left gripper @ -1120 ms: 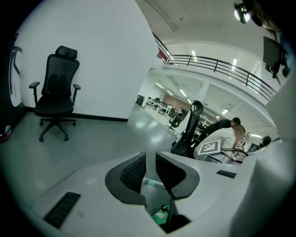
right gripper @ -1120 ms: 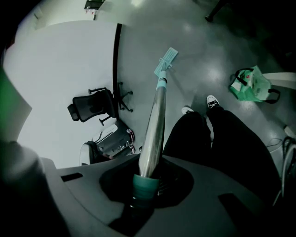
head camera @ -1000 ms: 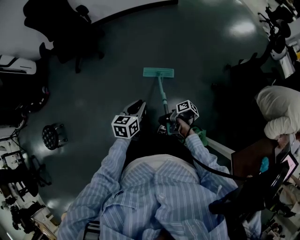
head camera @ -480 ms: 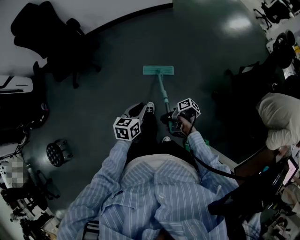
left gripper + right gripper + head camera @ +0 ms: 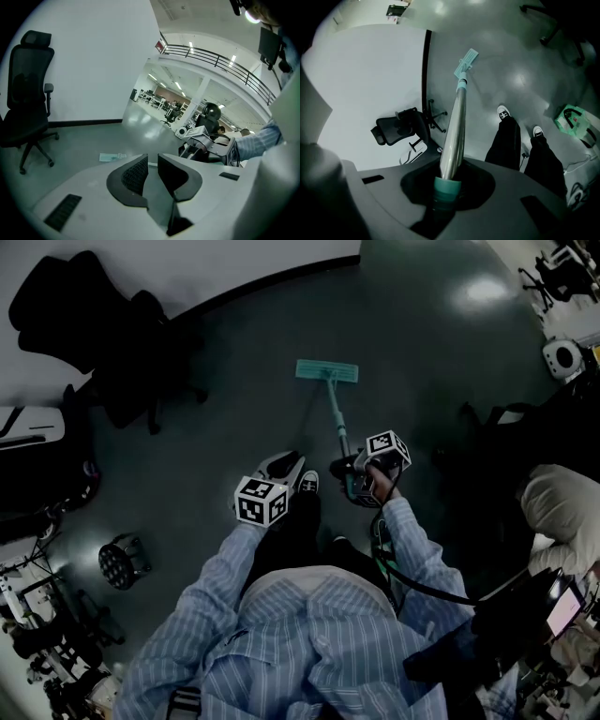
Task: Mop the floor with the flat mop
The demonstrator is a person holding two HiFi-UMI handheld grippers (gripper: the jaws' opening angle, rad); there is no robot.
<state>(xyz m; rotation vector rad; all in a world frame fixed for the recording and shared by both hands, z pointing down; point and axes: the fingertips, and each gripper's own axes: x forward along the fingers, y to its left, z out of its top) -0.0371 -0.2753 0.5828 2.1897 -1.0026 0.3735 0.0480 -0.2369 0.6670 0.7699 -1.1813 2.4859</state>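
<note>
The flat mop has a teal head (image 5: 327, 371) lying flat on the dark green floor ahead of me. Its metal handle (image 5: 338, 423) slopes back to my right gripper (image 5: 359, 481). In the right gripper view the jaws are shut on the teal grip (image 5: 447, 186) of the handle (image 5: 454, 123), which runs out to the mop head (image 5: 466, 61). My left gripper (image 5: 282, 466) hovers left of the handle, apart from it. Its jaws (image 5: 151, 169) stand almost together with nothing between them, and the mop head (image 5: 112, 156) shows on the floor beyond.
A black office chair (image 5: 105, 329) stands by the white wall at the upper left. A round black stool (image 5: 122, 562) sits on the left. A person in pale clothes (image 5: 561, 504) and dark furniture are at the right. My shoes (image 5: 502, 112) and a green bag (image 5: 575, 123) are near.
The mop head has slid a little forward and right over the floor. I have stepped after it, with both grippers carried along. The right grip on the handle is unchanged.
</note>
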